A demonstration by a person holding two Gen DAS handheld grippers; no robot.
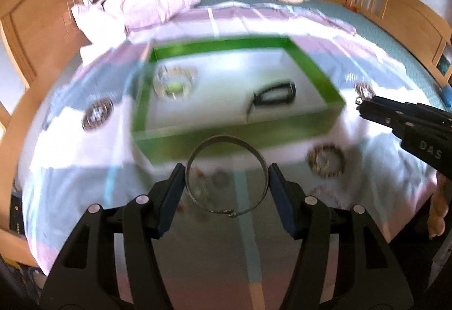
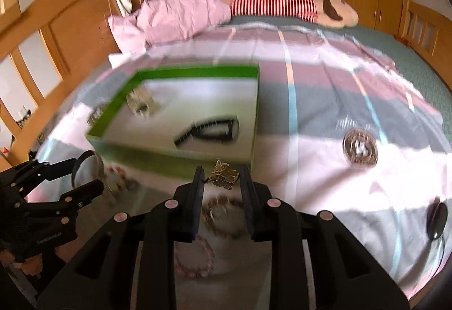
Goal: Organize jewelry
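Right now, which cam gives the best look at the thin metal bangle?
Left wrist view. The bangle sits centred and sharp, held across its width between the left gripper pads, clasp visible at its lower edge. The right wrist view shows the bangle only small and oblique at the left edge, partly behind the fingers.

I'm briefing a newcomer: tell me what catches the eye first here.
The green tray at the middle of the bed, holding a black bracelet and a sparkly one. Nearer, the left gripper grips a thin metal bangle and the right gripper a gold piece. More bracelets lie around on the bedspread.
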